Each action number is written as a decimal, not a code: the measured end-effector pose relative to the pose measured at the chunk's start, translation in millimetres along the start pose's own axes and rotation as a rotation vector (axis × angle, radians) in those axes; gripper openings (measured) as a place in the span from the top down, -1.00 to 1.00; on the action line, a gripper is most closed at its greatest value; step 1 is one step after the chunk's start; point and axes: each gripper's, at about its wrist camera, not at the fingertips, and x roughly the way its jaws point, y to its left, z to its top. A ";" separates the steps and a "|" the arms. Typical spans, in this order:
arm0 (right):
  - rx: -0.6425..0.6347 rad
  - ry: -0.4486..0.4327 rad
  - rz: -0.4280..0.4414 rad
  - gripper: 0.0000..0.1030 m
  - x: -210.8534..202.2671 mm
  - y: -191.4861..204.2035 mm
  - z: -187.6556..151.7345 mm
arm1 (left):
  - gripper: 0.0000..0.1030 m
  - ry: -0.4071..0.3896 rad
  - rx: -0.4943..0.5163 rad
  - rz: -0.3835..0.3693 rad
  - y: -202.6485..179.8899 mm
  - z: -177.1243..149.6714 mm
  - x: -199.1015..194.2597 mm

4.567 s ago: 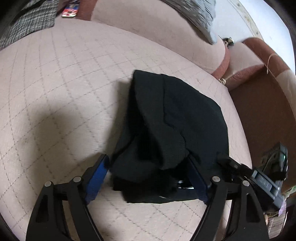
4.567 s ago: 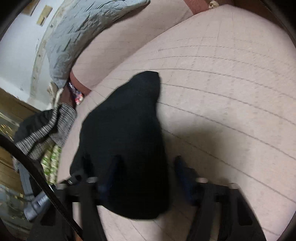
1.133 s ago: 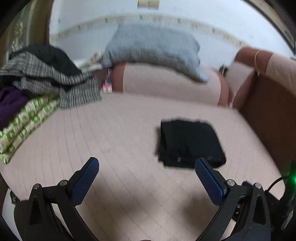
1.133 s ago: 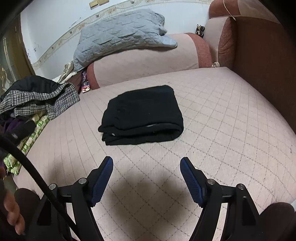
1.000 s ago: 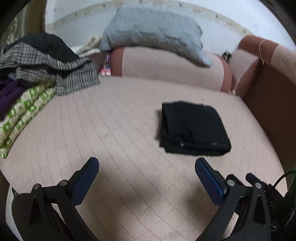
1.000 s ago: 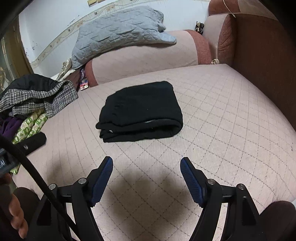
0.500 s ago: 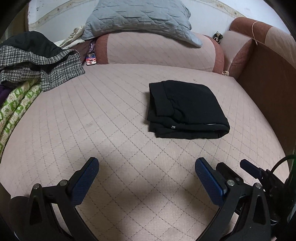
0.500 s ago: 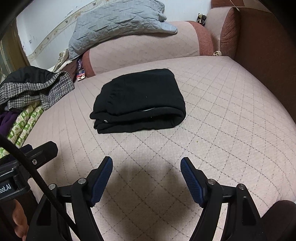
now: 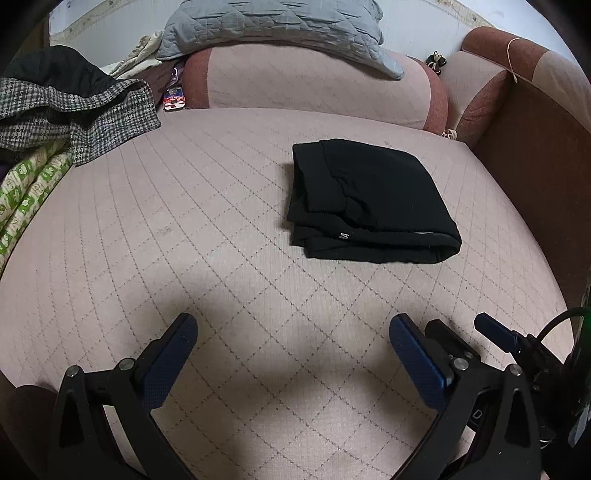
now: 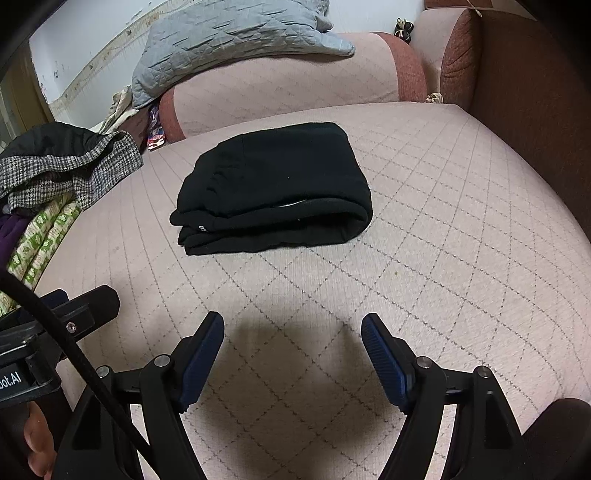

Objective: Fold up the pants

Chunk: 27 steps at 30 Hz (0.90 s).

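Note:
The black pants (image 9: 369,201) lie folded in a compact rectangle on the pink quilted sofa seat (image 9: 184,236); they also show in the right wrist view (image 10: 273,188). My left gripper (image 9: 291,328) is open and empty, low over the seat, well short of the pants. My right gripper (image 10: 291,325) is open and empty, also in front of the pants and apart from them. The right gripper's body shows at the right edge of the left wrist view (image 9: 509,343).
A pile of clothes with a houndstooth coat (image 9: 74,110) and a green patterned fabric (image 9: 26,192) lies at the left. A grey quilted cushion (image 9: 280,26) rests on the sofa back. The brown armrest (image 9: 535,155) bounds the right side.
Both grippers let go of the pants and drew back from them. Over the last second both tilted down toward the seat; the pants lie still.

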 end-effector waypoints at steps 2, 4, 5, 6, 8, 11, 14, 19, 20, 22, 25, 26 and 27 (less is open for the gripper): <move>0.000 0.002 -0.001 -0.58 0.5 -0.1 -0.3 | -1.00 0.003 0.001 -0.001 -0.3 -0.2 1.3; 0.000 0.006 -0.002 -0.59 1.8 -0.4 -0.3 | -1.00 0.008 0.003 -0.002 -0.3 -0.2 2.6; 0.000 0.008 -0.003 -0.59 2.2 -0.4 -0.8 | -1.00 0.010 0.003 -0.002 -0.5 -0.5 3.6; -0.001 0.011 -0.005 -0.59 3.0 -0.4 -1.1 | -1.00 0.013 0.003 -0.001 -0.4 -0.6 4.3; -0.001 0.017 -0.007 -0.59 4.5 -0.3 -1.7 | -1.00 0.019 0.002 -0.002 -0.3 -1.1 6.2; -0.004 0.023 -0.010 -0.60 7.2 -0.3 -1.9 | -1.00 0.027 0.000 0.000 0.4 -2.1 8.9; -0.005 0.026 -0.012 -0.60 9.5 -0.6 -2.0 | -1.00 0.037 -0.005 0.002 2.1 -2.8 12.6; -0.003 0.040 -0.018 -0.61 14.6 -2.8 -2.9 | -1.00 0.062 -0.022 0.003 6.4 -4.8 20.5; -0.003 0.043 -0.019 -0.61 15.7 -3.1 -3.2 | -1.00 0.068 -0.025 0.001 7.7 -4.9 22.2; -0.003 0.050 -0.018 -0.61 18.2 -3.6 -3.0 | -1.00 0.075 -0.029 -0.001 9.2 -5.3 24.9; -0.009 0.057 -0.019 -0.61 21.0 -2.7 -3.4 | -1.00 0.091 -0.032 -0.004 10.4 -6.4 29.8; -0.011 0.059 -0.017 -0.61 22.0 -2.5 -3.3 | -1.00 0.096 -0.035 -0.006 10.9 -6.8 31.2; -0.013 0.061 -0.017 -0.61 22.6 -2.1 -3.4 | -1.00 0.102 -0.037 -0.008 11.3 -7.1 32.5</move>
